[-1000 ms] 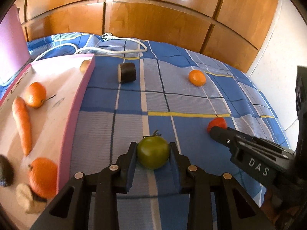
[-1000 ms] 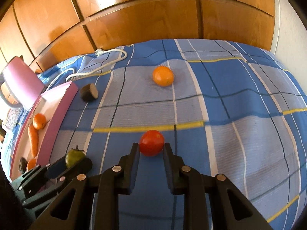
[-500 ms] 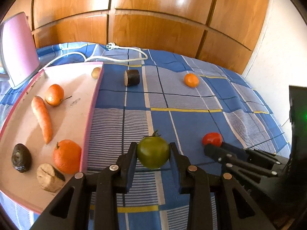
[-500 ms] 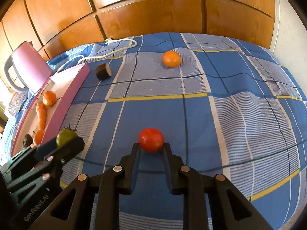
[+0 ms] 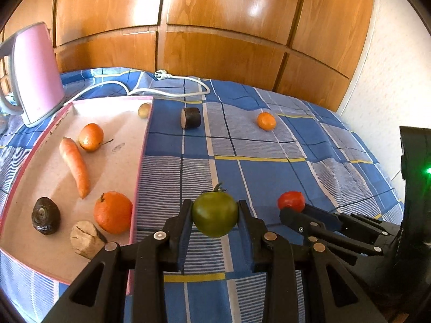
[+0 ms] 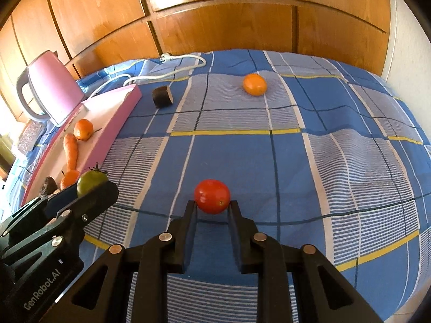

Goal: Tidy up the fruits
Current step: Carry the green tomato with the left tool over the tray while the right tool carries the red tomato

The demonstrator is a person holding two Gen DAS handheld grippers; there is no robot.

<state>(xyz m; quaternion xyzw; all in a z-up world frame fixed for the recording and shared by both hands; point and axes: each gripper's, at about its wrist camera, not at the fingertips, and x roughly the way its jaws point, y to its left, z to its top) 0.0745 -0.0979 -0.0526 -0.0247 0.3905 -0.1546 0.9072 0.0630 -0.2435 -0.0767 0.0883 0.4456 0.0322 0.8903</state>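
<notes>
Green tomato (image 5: 215,213) sits clamped in the left hand-held gripper (image 5: 215,215), red tomato (image 6: 212,196) in the right hand-held gripper (image 6: 212,207).

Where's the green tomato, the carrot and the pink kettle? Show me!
green tomato (image 5: 215,214): left wrist view, middle of its skin between the left claw's fingers.
carrot (image 5: 75,165): left wrist view, middle of its body, in the tray.
pink kettle (image 5: 39,70): left wrist view, its pink side wall.
</notes>
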